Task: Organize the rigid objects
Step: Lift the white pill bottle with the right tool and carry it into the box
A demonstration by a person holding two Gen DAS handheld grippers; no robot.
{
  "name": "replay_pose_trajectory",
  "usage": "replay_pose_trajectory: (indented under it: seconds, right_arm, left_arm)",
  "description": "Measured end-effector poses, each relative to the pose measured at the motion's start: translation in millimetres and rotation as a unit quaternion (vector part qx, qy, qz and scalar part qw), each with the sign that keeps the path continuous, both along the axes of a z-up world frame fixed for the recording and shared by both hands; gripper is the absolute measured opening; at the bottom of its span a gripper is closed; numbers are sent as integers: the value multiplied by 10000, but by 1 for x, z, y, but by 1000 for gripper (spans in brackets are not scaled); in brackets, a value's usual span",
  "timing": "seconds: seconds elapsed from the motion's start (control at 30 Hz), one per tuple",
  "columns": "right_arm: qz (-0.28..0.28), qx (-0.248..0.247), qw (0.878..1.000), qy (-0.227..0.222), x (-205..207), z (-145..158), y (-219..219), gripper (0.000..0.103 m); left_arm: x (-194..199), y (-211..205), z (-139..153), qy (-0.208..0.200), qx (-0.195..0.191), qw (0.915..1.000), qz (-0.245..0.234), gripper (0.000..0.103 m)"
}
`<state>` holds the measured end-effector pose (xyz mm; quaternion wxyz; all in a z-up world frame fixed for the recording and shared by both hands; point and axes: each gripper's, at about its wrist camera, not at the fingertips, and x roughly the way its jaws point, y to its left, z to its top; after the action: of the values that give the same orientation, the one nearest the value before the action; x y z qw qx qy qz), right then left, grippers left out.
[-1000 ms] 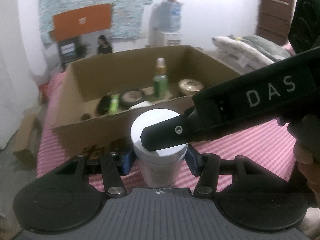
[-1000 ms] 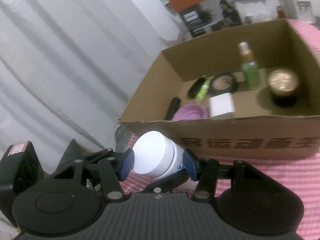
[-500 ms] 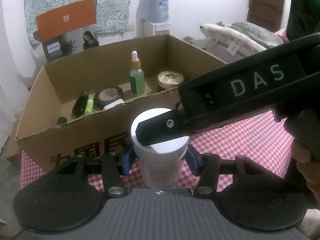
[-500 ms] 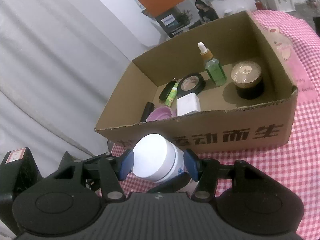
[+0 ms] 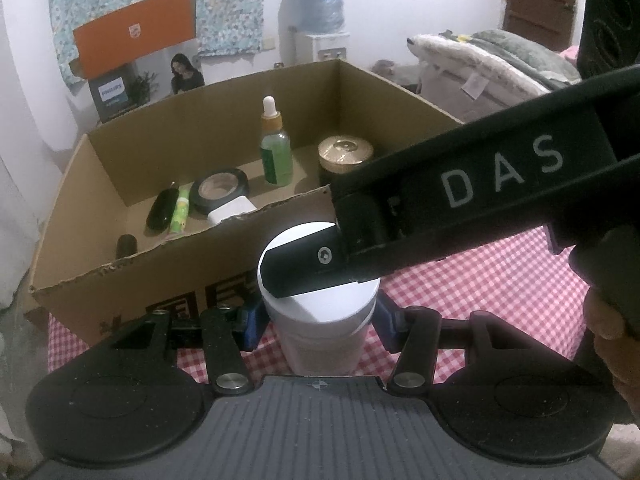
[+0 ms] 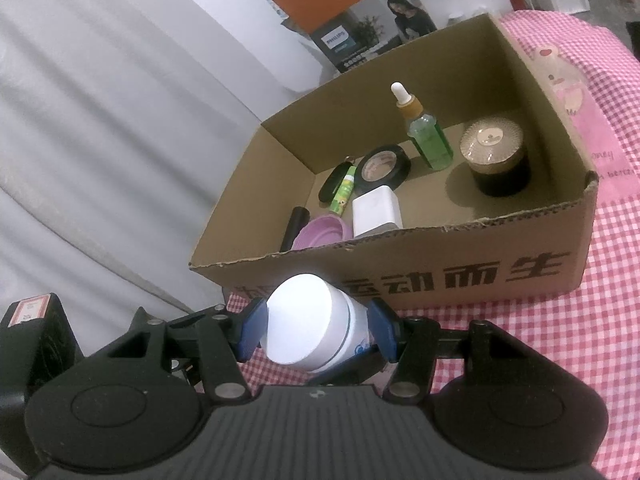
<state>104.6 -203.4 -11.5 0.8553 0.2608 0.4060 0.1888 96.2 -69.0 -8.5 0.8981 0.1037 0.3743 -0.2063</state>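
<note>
A white-lidded jar (image 5: 320, 312) sits between the blue pads of my left gripper (image 5: 318, 316), which is shut on its body. My right gripper (image 6: 316, 330) is shut on the same jar (image 6: 312, 328) near its lid; its black finger crosses the lid in the left wrist view (image 5: 316, 264). The jar is held just in front of an open cardboard box (image 5: 200, 276), also in the right wrist view (image 6: 440, 272).
In the box lie a green dropper bottle (image 6: 426, 136), a gold-lidded dark jar (image 6: 496, 160), a tape roll (image 6: 382, 170), a white block (image 6: 376, 212), a purple dish (image 6: 324, 232) and dark tubes. Red checked cloth (image 6: 580, 340) covers the surface. A grey curtain hangs left.
Both grippers have lifted with the jar, so more of the box's inside shows. The hold on the jar is the same.
</note>
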Motion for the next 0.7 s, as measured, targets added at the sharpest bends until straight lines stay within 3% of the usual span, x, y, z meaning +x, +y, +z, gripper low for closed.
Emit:
replay_pose_trajectory:
  seconds: [0.5,0.7]
  right_arm:
    - [50,-122,9998,-169,-13,14,5,60]
    - [175,-220,9984,-494,-29,38,11,60]
  left_arm:
    - [-16,2,13,-105,-98,9999,73,53]
    - [-35,8,41,-500,-116,9986,82,53]
